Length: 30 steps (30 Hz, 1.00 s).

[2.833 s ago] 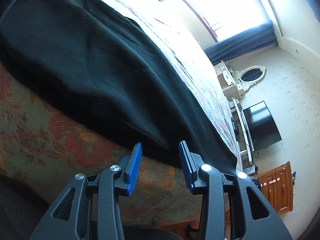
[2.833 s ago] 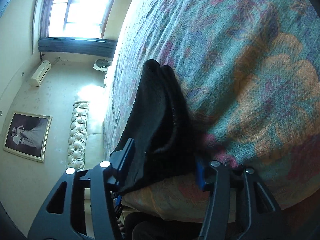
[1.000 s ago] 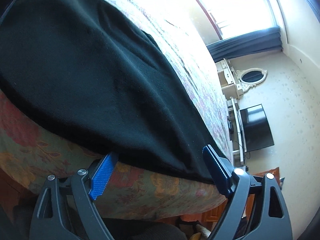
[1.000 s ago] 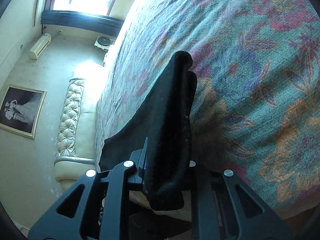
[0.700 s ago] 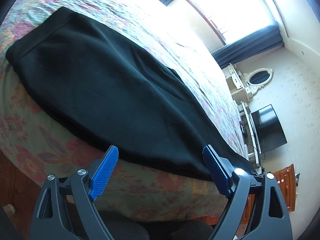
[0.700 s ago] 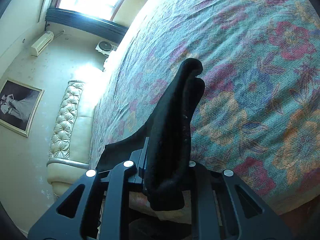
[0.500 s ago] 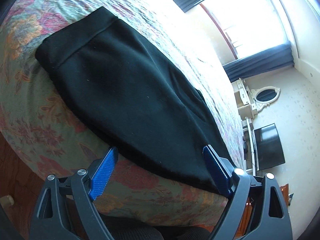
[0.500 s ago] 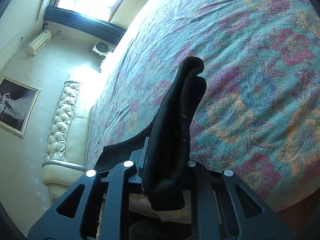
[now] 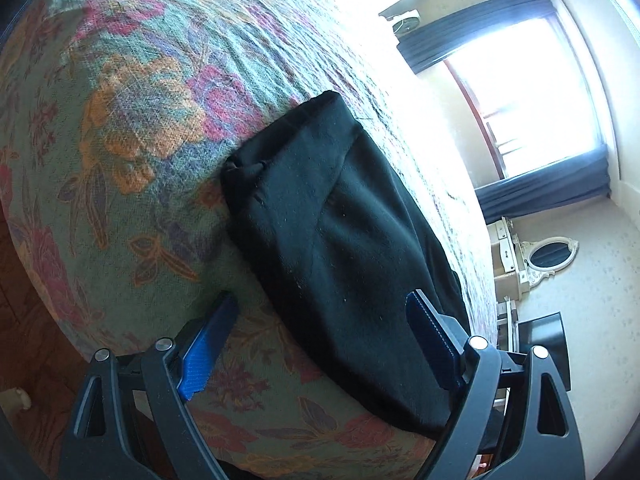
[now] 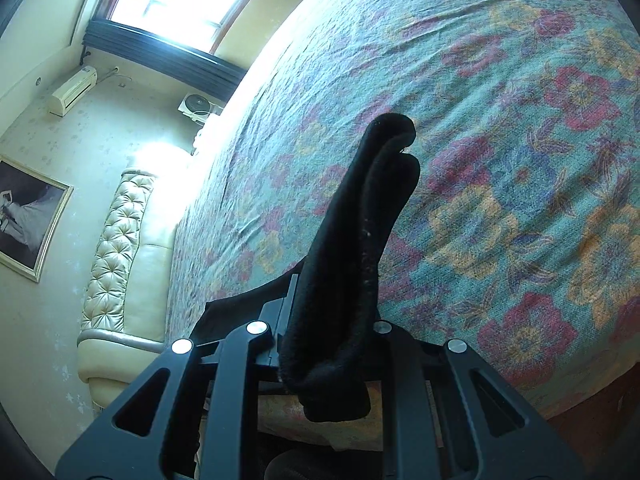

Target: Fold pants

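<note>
Clearly the right gripper (image 10: 332,320) is clamped on a bunched end of the black pants (image 9: 344,240), lifted off the floral bedspread (image 9: 132,128). Meanwhile the left gripper (image 9: 320,344) gapes wide and empty, straddling the near edge; the garment's long axis runs away toward the window (image 9: 532,80).

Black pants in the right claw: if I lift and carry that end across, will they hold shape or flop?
Likely floppy: the black pants bunch into soft rolls where the right claw pinches them. The fabric looks thick and fleecy, so probably not slippery. The rest drapes limp on the bedspread before the open left claw and may drag.
</note>
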Each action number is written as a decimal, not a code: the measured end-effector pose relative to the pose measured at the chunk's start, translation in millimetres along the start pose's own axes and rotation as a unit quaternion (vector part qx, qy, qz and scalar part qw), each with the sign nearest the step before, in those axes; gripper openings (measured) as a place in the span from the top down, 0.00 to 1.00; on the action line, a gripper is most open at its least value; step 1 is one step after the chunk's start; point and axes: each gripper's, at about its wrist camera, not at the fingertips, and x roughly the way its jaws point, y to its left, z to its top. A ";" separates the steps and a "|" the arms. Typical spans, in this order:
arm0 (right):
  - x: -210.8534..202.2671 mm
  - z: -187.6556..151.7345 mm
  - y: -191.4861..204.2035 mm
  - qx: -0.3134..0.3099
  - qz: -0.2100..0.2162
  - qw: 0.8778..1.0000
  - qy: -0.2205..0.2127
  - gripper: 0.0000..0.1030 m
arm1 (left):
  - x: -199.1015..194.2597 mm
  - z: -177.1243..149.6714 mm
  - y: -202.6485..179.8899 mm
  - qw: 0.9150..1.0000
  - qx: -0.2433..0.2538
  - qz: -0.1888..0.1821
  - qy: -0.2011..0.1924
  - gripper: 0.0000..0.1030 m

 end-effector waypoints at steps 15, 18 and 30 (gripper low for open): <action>42.9 -26.2 177.5 -0.166 0.008 0.986 0.023 0.83 | -3.8 16.5 1.6 1.000 0.030 -0.002 -0.005 0.14; 66.9 -38.9 207.6 -0.193 0.010 0.981 0.038 0.83 | -3.8 17.9 5.1 1.000 0.023 -0.012 0.000 0.14; 199.3 -114.0 270.9 -0.283 -0.052 0.951 0.113 0.83 | -1.6 24.0 11.2 0.999 0.037 -0.024 0.012 0.13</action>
